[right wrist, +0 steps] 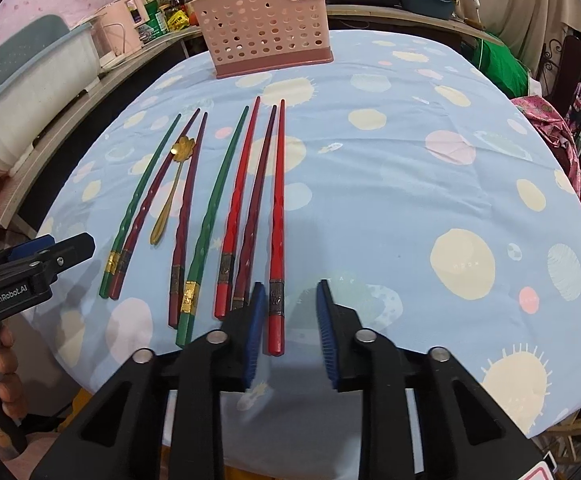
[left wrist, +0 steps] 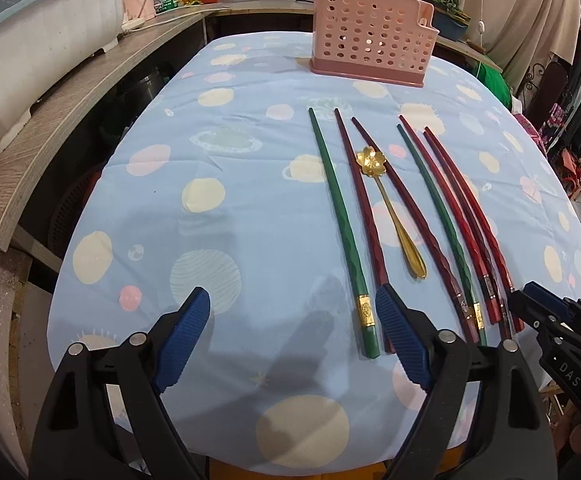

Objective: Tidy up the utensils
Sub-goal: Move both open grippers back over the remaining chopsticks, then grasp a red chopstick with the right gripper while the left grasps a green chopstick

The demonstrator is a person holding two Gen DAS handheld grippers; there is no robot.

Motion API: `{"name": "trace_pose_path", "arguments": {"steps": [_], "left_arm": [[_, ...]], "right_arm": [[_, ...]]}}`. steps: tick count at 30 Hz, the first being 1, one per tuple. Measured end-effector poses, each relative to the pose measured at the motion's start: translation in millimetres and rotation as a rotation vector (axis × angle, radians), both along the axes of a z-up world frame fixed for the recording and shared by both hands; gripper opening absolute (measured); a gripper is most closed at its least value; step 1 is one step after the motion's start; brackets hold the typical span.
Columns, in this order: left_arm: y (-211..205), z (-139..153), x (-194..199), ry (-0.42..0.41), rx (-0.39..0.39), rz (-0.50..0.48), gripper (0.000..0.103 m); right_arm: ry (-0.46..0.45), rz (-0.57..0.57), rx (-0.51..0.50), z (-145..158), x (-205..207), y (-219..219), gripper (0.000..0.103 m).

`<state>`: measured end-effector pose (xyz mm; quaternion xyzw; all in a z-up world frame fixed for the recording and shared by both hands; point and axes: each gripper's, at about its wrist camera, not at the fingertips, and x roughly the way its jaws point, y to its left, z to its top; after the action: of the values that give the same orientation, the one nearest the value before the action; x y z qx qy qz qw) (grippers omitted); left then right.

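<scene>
Several green, maroon and red chopsticks lie side by side on the blue spotted tablecloth (left wrist: 250, 208), with a gold flower spoon (left wrist: 386, 196) among them; the spoon also shows in the right wrist view (right wrist: 172, 184). A pink perforated utensil holder (left wrist: 370, 36) stands at the far end, also seen from the right wrist (right wrist: 266, 28). My left gripper (left wrist: 294, 312) is open and empty, its right finger beside the leftmost green chopstick (left wrist: 342, 232). My right gripper (right wrist: 290, 300) is open, with the rightmost red chopstick (right wrist: 277, 216) lying between its fingers near the left one.
A wooden shelf (left wrist: 62, 120) with a white bin (left wrist: 38, 48) runs along the left. Pots, bottles and a tomato crowd the counter behind the holder. The table's right side (right wrist: 450, 160) holds only cloth. A green bag (right wrist: 502, 64) sits beyond the right edge.
</scene>
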<state>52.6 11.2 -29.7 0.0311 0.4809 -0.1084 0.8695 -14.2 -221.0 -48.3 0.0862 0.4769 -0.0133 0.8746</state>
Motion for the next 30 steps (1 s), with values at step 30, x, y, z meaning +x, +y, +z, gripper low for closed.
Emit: {"name": "trace_pose_path", "arguments": {"steps": [30], "left_arm": [[-16.0, -20.8, -1.8, 0.022, 0.054, -0.034, 0.056]], "right_arm": [[-0.018, -0.027, -0.006, -2.2, -1.6, -4.8, 0.008]]}}
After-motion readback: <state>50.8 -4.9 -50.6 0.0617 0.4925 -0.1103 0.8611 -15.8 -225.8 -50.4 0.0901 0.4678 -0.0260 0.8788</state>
